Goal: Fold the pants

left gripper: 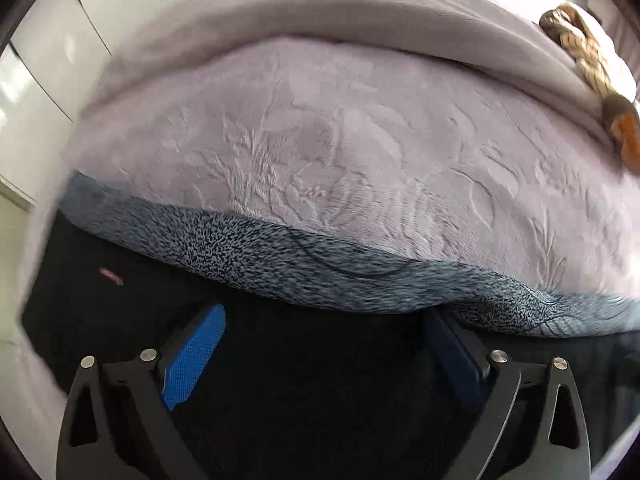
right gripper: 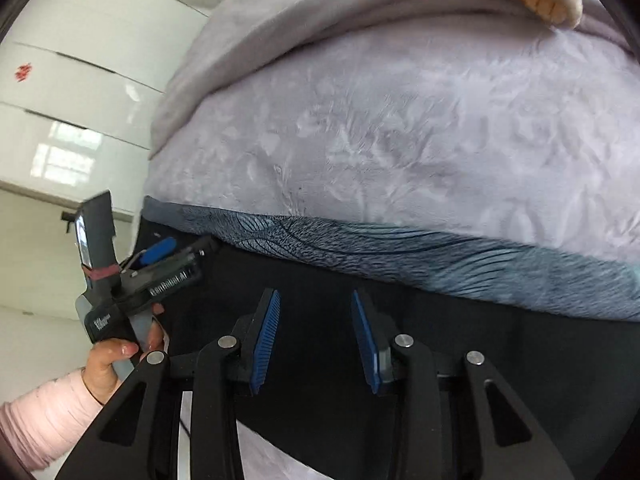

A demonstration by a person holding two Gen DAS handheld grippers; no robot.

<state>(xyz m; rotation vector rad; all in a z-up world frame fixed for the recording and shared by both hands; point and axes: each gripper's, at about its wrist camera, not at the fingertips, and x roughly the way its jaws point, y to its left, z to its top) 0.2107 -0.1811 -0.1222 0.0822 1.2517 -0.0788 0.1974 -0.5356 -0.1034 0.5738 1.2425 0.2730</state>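
Note:
The black pants lie on the bed with a blue-grey patterned strip along their far edge; they also show in the right wrist view. My left gripper is open, its blue pads wide apart just over the black cloth, holding nothing. My right gripper is open over the black cloth, with nothing between its pads. The left gripper shows in the right wrist view at the pants' left end, held by a hand.
A lilac embossed bedspread covers the bed, with a folded grey blanket behind it. A tan braided cushion lies at the far right. White glossy wardrobe doors stand to the left.

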